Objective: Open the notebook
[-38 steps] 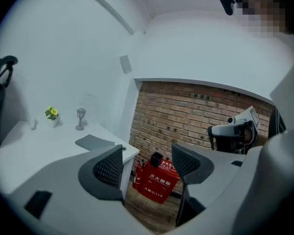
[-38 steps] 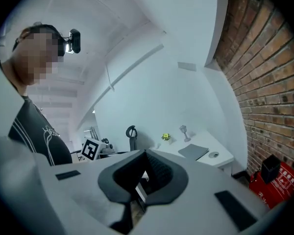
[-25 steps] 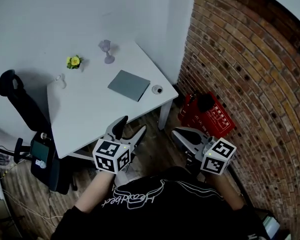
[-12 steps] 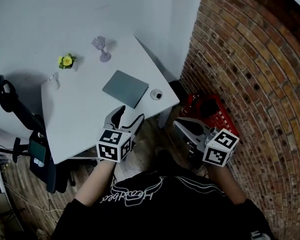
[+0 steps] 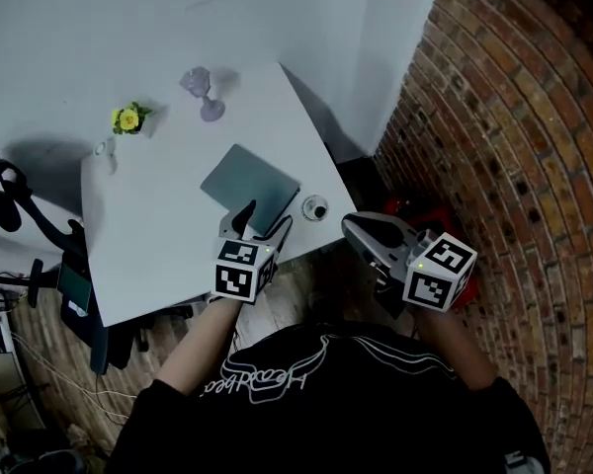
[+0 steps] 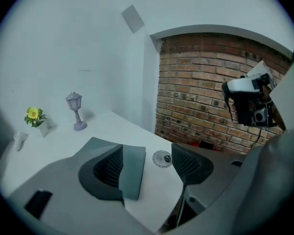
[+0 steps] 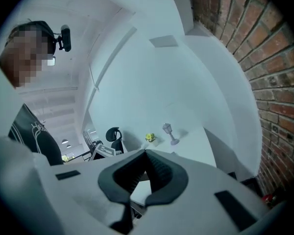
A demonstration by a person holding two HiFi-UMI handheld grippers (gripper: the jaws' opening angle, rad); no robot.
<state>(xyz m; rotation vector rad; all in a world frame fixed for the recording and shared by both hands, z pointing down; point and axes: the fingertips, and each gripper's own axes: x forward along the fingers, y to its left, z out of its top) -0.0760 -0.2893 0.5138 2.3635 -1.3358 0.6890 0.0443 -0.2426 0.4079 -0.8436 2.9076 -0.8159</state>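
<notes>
Since the earlier frames you are bringing both tools closer to the table, and the left gripper is now reaching over its near edge, while the right gripper is trailing off the table's near right corner, in front of the brick wall. The table is carrying the notebook, which is lying closed and flat near the near right corner, its long axis running from far left to near right in the head view. The left gripper is holding its jaws spread with nothing pinched; in the left gripper view the notebook's near end is showing partly behind the left jaw and partly in the gap. The right gripper is keeping its jaws pressed together on nothing, tips meeting in the right gripper view. The notebook is lying straight ahead of the left gripper and slightly to its left, so that is the nearer tool, and the coming move is probably turning on getting a jaw under the cover's near edge. A small round object is sitting just right of the notebook, near the table edge; a lamp figurine and a yellow flower are standing well apart at the far side.
</notes>
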